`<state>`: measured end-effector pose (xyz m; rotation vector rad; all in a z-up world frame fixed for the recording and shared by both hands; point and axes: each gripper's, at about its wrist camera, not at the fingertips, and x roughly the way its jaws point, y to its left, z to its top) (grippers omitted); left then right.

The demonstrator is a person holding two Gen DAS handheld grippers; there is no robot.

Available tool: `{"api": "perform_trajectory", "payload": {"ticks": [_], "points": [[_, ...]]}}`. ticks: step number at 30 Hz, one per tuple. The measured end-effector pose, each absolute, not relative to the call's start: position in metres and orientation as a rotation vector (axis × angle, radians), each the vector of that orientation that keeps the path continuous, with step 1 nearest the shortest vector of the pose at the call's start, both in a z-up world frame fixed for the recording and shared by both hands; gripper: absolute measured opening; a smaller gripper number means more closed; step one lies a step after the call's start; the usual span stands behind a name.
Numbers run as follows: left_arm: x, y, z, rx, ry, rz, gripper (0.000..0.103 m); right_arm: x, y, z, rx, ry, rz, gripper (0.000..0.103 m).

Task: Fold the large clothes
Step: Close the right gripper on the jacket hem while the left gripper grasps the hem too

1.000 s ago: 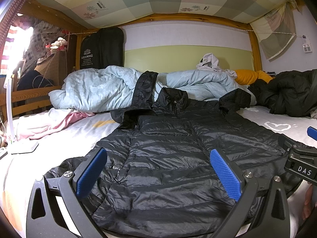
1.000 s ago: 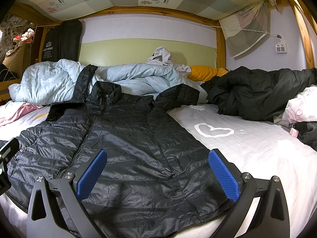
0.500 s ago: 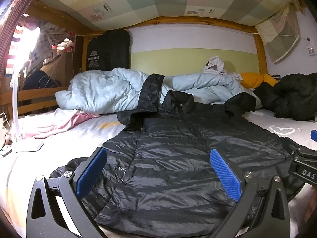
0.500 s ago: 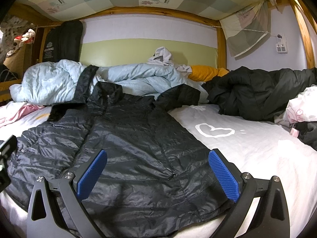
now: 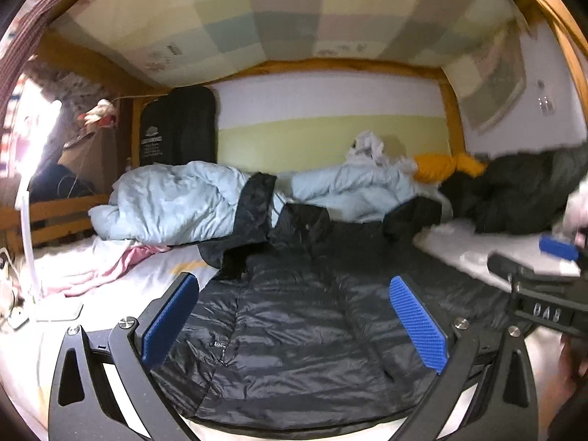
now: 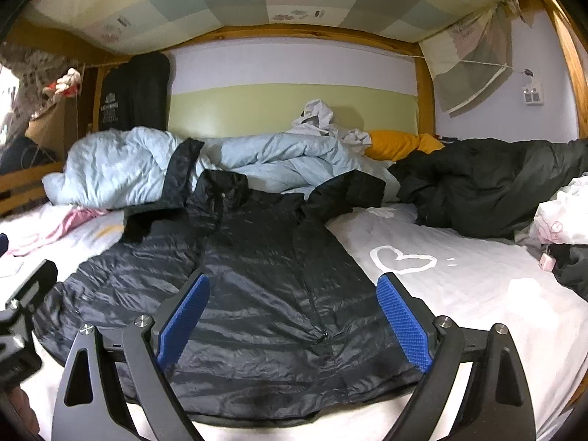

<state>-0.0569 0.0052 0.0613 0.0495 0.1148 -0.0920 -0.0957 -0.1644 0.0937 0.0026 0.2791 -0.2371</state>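
Note:
A black quilted down jacket (image 5: 294, 323) lies spread flat, front up, on the white bed sheet, collar toward the far wall; it also shows in the right wrist view (image 6: 257, 294). Its sleeves reach up onto the bedding at the back. My left gripper (image 5: 294, 316) is open and empty, above the jacket's lower left half. My right gripper (image 6: 292, 316) is open and empty, above the jacket's lower right half near the zip. The right gripper's body shows at the right edge of the left wrist view (image 5: 544, 294).
A pale blue duvet (image 6: 128, 165) is heaped at the back. A second black coat (image 6: 488, 187) lies at the back right, with white clothes (image 6: 566, 213) beside it. Pink cloth (image 5: 103, 268) and a white lamp (image 5: 29, 242) are at the left. The sheet (image 6: 459, 286) has a heart print.
Both grippers have risen and moved forward over the jacket. The left wrist view has swung and blurred; the right gripper's jaws have narrowed slightly but stay open. The jacket has not moved.

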Motion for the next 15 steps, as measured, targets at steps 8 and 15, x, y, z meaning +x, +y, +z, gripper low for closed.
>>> {"api": "perform_trajectory", "payload": {"ticks": [8, 15], "points": [[-0.058, 0.021, 0.078, 0.033, 0.184, -0.058, 0.103, -0.114, -0.177, 0.118, 0.01, 0.301, -0.228, 0.094], [-0.032, 0.046, 0.103, 0.073, 0.31, -0.07, 0.103, -0.104, -0.222, 0.15, -0.009, 0.404, -0.168, 0.094]]}}
